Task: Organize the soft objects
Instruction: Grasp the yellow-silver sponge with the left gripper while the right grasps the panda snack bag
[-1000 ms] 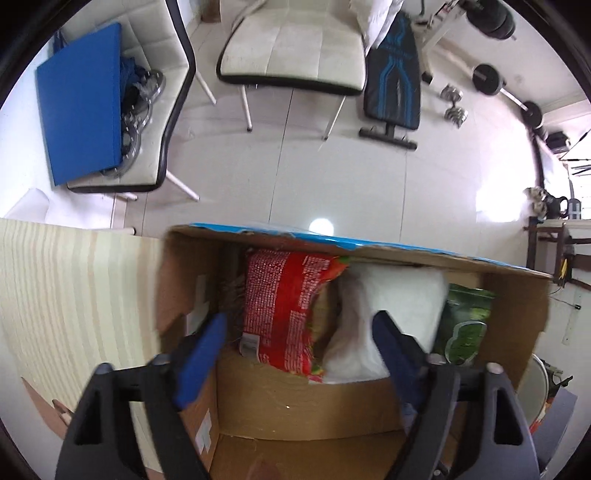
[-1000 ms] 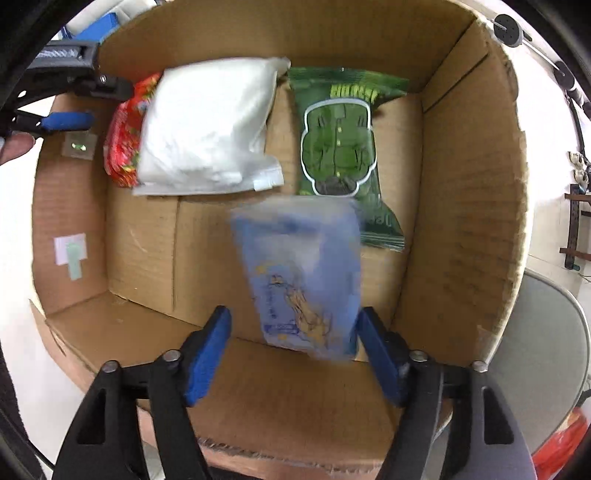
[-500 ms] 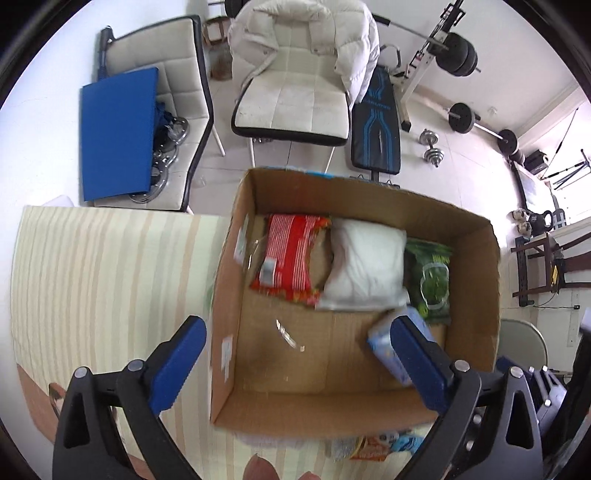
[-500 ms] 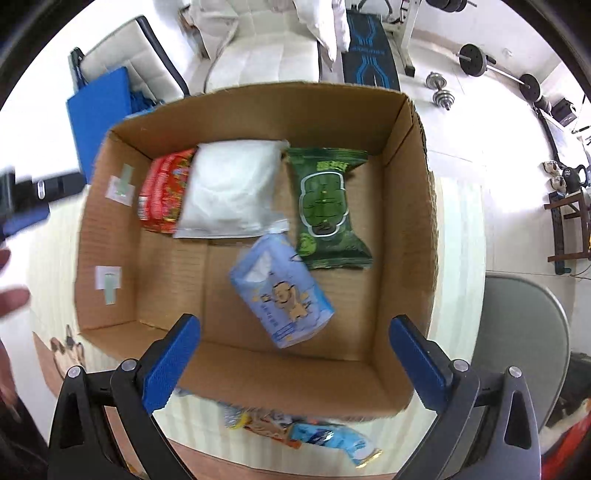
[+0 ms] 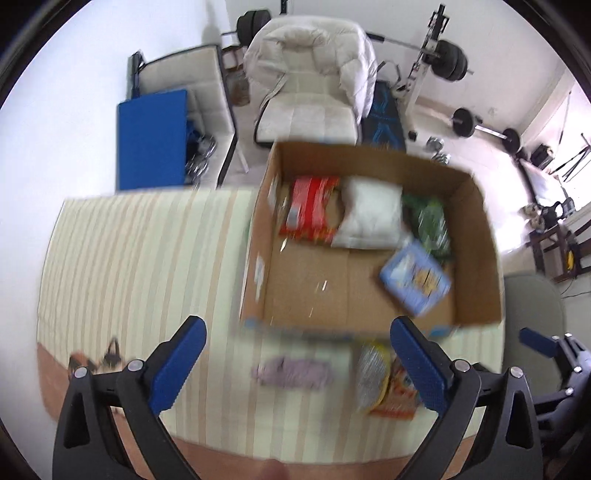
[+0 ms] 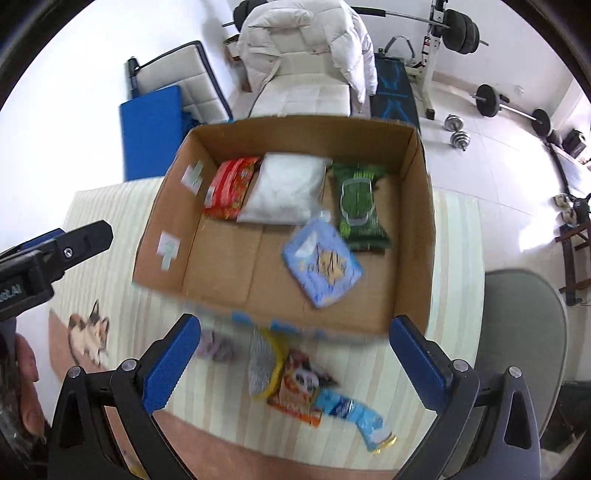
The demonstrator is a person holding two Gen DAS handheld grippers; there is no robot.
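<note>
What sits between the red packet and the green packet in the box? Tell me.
The white pouch lies between the red packet and the green packet, against the cardboard box's far wall; clearest in the right wrist view.

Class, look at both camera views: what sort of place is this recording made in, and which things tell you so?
Most likely a room in a home that doubles as a gym: a barbell rack and dumbbells on the tiled floor, and a white padded jacket draped over a chair beyond the cardboard box.

Behind your work surface you have a white quilted jacket [image 6: 303, 33] draped over a cream chair [image 6: 306, 96], with a blue board [image 6: 151, 129] leaning on a second chair [image 5: 184, 77] beside it. Past them you have a weight bench [image 6: 395, 96], a loaded barbell [image 6: 509, 107] and dumbbells [image 6: 456, 133] on the white floor.
</note>
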